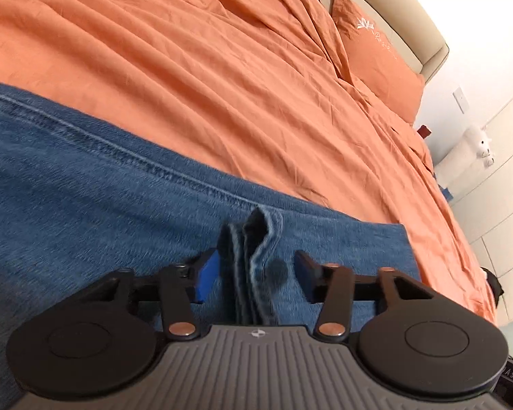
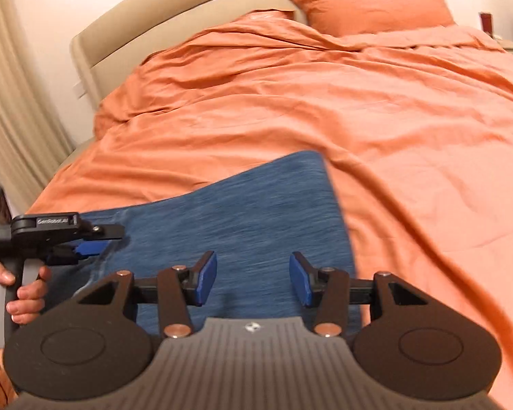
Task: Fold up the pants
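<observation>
The pants (image 1: 85,184), blue denim, lie flat on the orange sheet (image 1: 205,68) of the bed, near its foot edge. In the left wrist view a stitched seam runs along the far edge of the denim, slanting from upper left down to the right, so the long axis of the cloth runs across the picture; its short end edge shows at the right, just beyond the gripper. In the right wrist view the denim narrows toward a squared far corner that points up the bed toward the headboard (image 2: 188,10).

The left gripper (image 1: 254,276) hangs over the denim with a bunched fold of hem (image 1: 253,266) standing up between its jaws. The blue left pad (image 1: 207,280) lies against that fold, while the right pad stands clear of it, so the jaws are spread and not pinching.

The right gripper (image 2: 253,278) is over flat denim, jaws spread with nothing between them.

A hand (image 2: 24,290) grips the left gripper's handle at the left of the right wrist view.

Beyond the pants the sheet is rumpled but bare up to the pillows (image 2: 369,3).
</observation>
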A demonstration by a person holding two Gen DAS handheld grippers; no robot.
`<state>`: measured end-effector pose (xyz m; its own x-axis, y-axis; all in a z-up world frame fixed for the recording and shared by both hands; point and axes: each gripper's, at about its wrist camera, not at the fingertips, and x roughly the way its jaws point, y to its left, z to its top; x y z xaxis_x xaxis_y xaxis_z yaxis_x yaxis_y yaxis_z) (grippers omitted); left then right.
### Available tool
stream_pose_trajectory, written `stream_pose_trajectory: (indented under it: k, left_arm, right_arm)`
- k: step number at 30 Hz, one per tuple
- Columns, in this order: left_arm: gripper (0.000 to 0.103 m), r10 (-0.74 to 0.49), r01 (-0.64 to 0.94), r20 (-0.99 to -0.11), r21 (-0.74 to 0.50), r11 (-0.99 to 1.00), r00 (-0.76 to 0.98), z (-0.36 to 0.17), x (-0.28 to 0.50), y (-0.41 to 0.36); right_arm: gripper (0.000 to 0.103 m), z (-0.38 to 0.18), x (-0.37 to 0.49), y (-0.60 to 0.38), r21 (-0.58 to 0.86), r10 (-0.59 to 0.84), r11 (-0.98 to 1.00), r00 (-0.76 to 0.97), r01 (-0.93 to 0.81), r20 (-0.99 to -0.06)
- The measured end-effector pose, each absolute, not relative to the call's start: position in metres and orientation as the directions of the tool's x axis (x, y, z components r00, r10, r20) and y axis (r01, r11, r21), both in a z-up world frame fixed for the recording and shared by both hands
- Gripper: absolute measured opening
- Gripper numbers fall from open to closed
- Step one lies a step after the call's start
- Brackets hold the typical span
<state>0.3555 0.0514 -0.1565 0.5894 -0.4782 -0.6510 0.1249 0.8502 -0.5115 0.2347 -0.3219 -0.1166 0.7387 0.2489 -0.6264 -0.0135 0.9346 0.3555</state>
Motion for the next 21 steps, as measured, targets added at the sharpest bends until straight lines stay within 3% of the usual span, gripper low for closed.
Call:
stream_pose_trajectory:
  k: [1,4,6,7,10,12,16,21]
  left_arm:
    - [0.025,-0.467,0.125,-0.654,-0.499,0.857,0.595,-0.156,0.357,0.049]
    - [0.009,-0.429,0.143,-0.629,-0.453,0.88,0.649,-0.147,0.343,0.047]
    - [0.008,-0.449,0.208,-0.571,-0.438,0.875,0.687,-0.126,0.329,0.045]
    - [0.008,-0.452,0.233,-0.544,-0.423,0.875,0.707,-0.115,0.323,0.043]
    - [0.008,-0.409,0.259,-0.51,-0.341,0.904,0.757,-0.094,0.314,0.038]
    - [0.008,-0.376,0.231,-0.548,-0.316,0.92,0.747,-0.103,0.324,0.041]
    - [0.008,-0.344,0.196,-0.64,-0.292,0.936,0.688,-0.135,0.343,0.038]
    - [0.009,-0.347,0.193,-0.666,-0.296,0.936,0.661,-0.152,0.347,0.042]
  right_arm:
    - [0.044,-0.117,0.237,-0.326,0.355,0.241,0.935,0.74,-0.003,-0.628]
    - [0.038,-0.115,0.245,-0.333,0.321,0.194,0.947,0.749,0.027,-0.633]
    - [0.015,-0.112,0.245,-0.337,0.287,0.167,0.958,0.758,0.027,-0.63]
    - [0.013,-0.11,0.245,-0.339,0.268,0.152,0.963,0.765,0.028,-0.626]
    - [0.009,-0.106,0.244,-0.344,0.223,0.121,0.975,0.789,0.021,-0.603]
    - [0.004,-0.105,0.251,-0.345,0.207,0.106,0.978,0.805,0.021,-0.583]
    - [0.003,-0.107,0.278,-0.336,0.164,0.11,0.986,0.814,-0.018,-0.571]
    - [0.003,-0.12,0.334,-0.325,0.092,0.102,0.994,0.797,-0.058,-0.596]
